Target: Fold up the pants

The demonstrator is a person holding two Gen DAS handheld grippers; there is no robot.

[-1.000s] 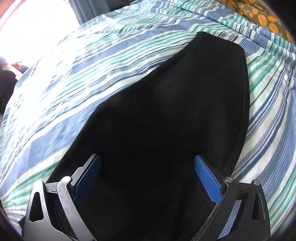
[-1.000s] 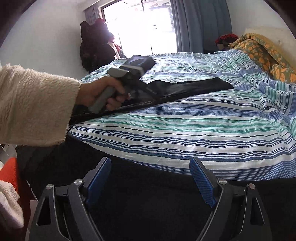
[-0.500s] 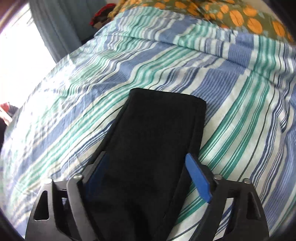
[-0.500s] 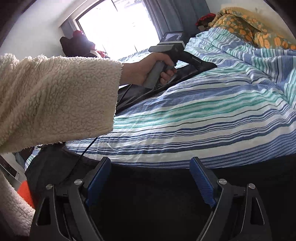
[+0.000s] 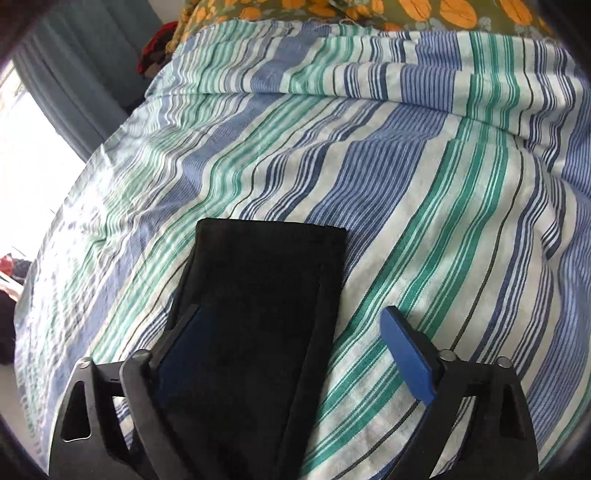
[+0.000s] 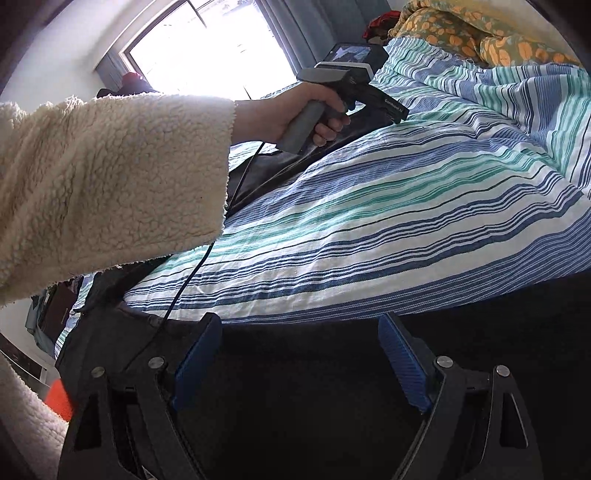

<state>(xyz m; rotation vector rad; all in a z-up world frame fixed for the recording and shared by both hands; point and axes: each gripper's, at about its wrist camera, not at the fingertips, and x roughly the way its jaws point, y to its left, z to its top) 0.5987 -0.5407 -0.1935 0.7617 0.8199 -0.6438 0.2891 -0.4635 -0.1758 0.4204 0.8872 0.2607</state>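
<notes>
Ahead of left gripper fingers: pants leg end, then bare striped bedspread, free. Further ahead, orange-patterned blanket heap blocks. Right gripper: person's sleeve left of fingers.

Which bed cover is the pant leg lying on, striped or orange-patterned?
The striped sheet; the black pants lie flat on it, well short of the orange-patterned blanket.

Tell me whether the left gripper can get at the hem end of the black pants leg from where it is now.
Probably yes. The left gripper sits right over the black pants leg, its jaws closing with the cloth between them, and the hem edge lies just ahead on the striped bedcover with nothing on top of it or in the way.
</notes>
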